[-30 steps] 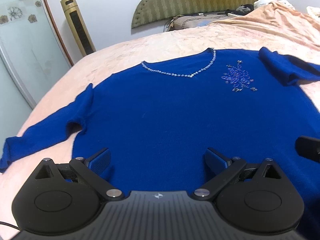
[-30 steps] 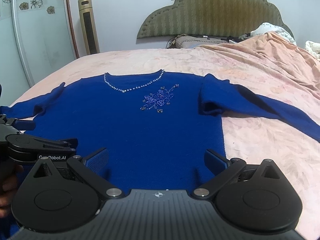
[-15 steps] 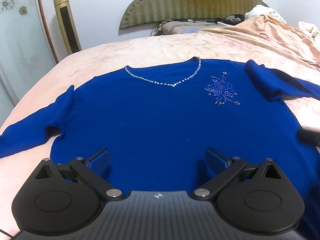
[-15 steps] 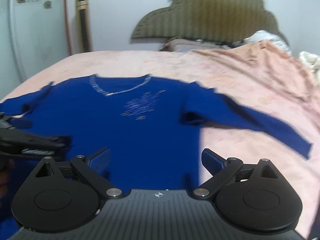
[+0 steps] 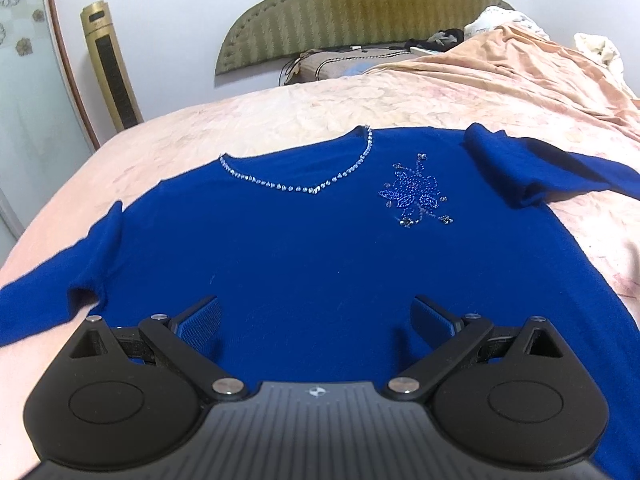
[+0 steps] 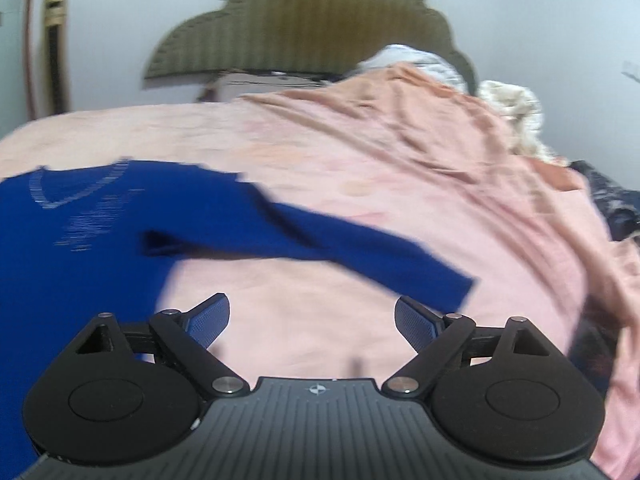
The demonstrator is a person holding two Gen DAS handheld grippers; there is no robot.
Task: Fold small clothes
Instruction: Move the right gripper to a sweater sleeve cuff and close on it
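Observation:
A royal-blue sweater (image 5: 312, 248) lies flat, front up, on the pink bed, with a beaded V neckline (image 5: 304, 188) and a beaded flower (image 5: 416, 196). My left gripper (image 5: 316, 320) is open and empty, hovering over the sweater's lower body. In the blurred right wrist view the sweater body (image 6: 72, 248) fills the left side and its right sleeve (image 6: 360, 256) stretches out to the right across the sheet. My right gripper (image 6: 312, 320) is open and empty above bare sheet, just below that sleeve, the cuff (image 6: 452, 284) near its right finger.
The pink bedsheet (image 5: 480, 92) is rumpled toward the right. A padded olive headboard (image 5: 360, 8) and pillows stand at the far end. A gold tower fan (image 5: 110, 68) stands by the wall at left. White bedding (image 6: 508, 112) is piled at far right.
The right gripper has swung to the right, off the sweater body and over toward the right sleeve. The left gripper has shifted slightly and stays over the lower body. Both stay open.

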